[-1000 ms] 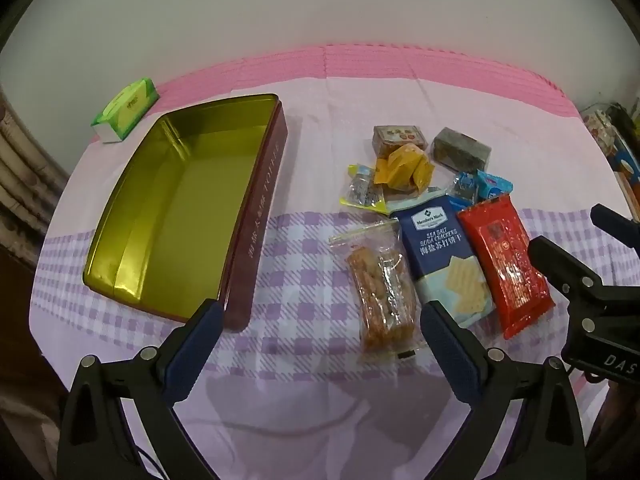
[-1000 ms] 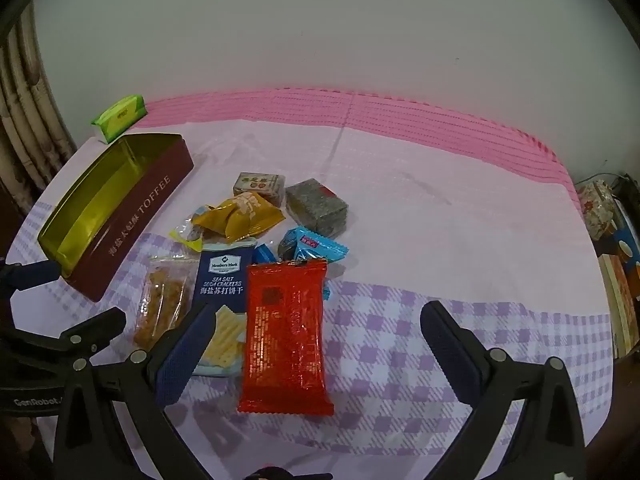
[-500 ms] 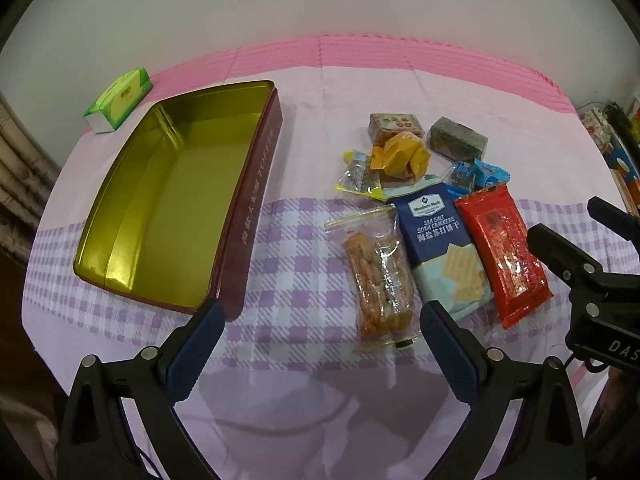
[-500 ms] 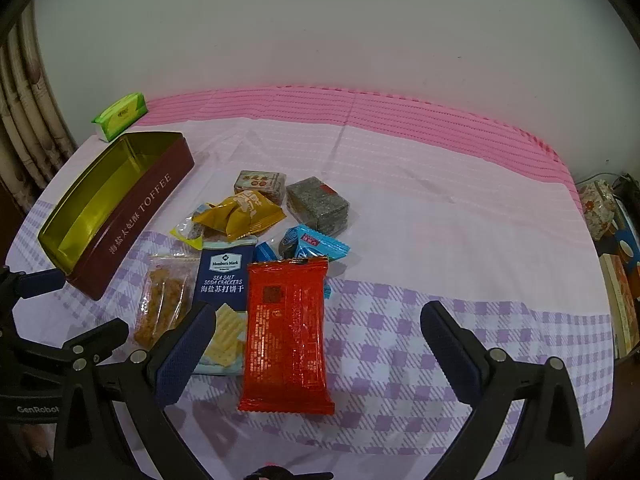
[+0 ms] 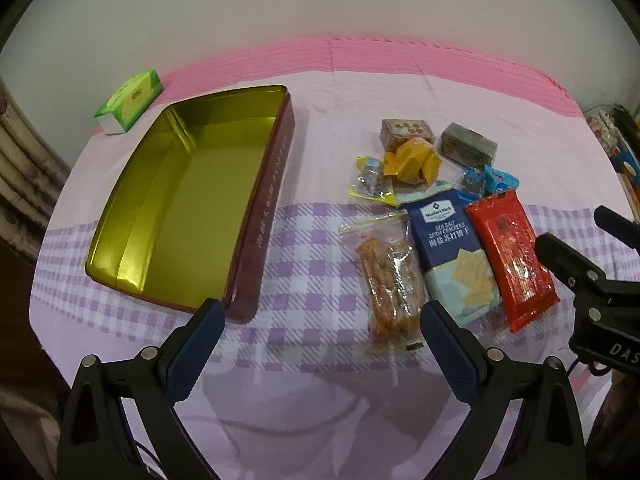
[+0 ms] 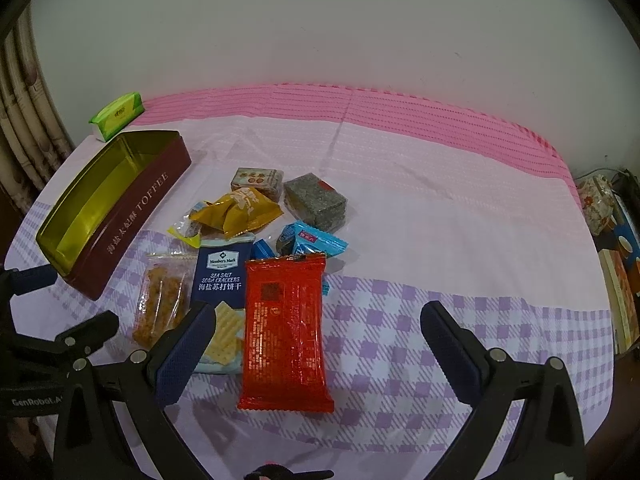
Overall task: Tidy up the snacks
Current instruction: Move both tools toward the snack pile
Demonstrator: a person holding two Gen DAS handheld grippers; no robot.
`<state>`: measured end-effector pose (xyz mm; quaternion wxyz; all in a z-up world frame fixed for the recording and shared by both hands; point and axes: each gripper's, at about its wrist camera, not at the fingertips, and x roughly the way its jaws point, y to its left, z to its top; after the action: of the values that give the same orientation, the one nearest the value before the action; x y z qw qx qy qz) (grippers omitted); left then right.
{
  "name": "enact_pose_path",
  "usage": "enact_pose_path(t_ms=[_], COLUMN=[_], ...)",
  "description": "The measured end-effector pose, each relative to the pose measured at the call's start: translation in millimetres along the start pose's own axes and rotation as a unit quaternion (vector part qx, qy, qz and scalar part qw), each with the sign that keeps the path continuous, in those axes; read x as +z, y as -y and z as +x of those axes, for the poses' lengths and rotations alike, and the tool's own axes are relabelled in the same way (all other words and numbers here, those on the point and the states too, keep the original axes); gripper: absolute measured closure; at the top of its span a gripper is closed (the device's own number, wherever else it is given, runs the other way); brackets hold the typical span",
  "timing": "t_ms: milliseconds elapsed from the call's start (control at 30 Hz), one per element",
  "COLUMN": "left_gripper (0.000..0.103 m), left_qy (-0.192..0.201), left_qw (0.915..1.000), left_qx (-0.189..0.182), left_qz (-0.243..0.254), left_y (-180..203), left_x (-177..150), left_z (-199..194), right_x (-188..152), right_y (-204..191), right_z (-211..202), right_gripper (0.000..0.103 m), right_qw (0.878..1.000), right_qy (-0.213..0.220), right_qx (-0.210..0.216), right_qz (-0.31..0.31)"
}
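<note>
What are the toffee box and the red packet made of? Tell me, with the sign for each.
Toffee box: looks like metal tin; glossy gold inside with mirror-like reflections, thin rolled rim, maroon painted outside.
Red packet: probably plastic or foil film; shiny, crinkled highlights, crimped sealed ends.

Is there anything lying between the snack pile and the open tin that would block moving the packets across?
Nothing visible does. Only bare checked tablecloth separates the clear bag of fried snacks from the tin, which sits open and empty.

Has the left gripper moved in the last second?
Yes. The left gripper has pulled back from the table: the toffee tin and green tissue pack now sit lower and smaller in its view.
</note>
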<state>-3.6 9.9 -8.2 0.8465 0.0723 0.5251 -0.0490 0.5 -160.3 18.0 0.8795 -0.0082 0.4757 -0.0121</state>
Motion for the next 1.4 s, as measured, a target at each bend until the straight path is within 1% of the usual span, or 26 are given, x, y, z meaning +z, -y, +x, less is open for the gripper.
enact_pose_path(t_ms=[467,1100,1400], left_gripper=[0.005,0.005,0.005], left_qy=[-0.003,-0.011,-0.011], left_qw=[0.9999,0.9999,0.9998], left_qx=[0.009,0.009,0.009], left_qz=[-0.007,-0.010,-0.012], left_y=[-4.6,-6.0,-7.2], left_x=[-0.8,-2.5,-3.0], left_z=[3.4,7.5,8.3], right_x=[-1.6,-2.6,-4.3], right_y=[-1.0,-4.0,-6.1], right_z=[2.3,5.8,9.3], right_gripper=[0.002,0.002,0.009], right_qw=[1.000,1.000,1.000], right_qy=[-0.007,-0.015,-0.024], right_qx=[-0.004,0.000,0.008], right_qz=[-0.003,-0.009,-0.011])
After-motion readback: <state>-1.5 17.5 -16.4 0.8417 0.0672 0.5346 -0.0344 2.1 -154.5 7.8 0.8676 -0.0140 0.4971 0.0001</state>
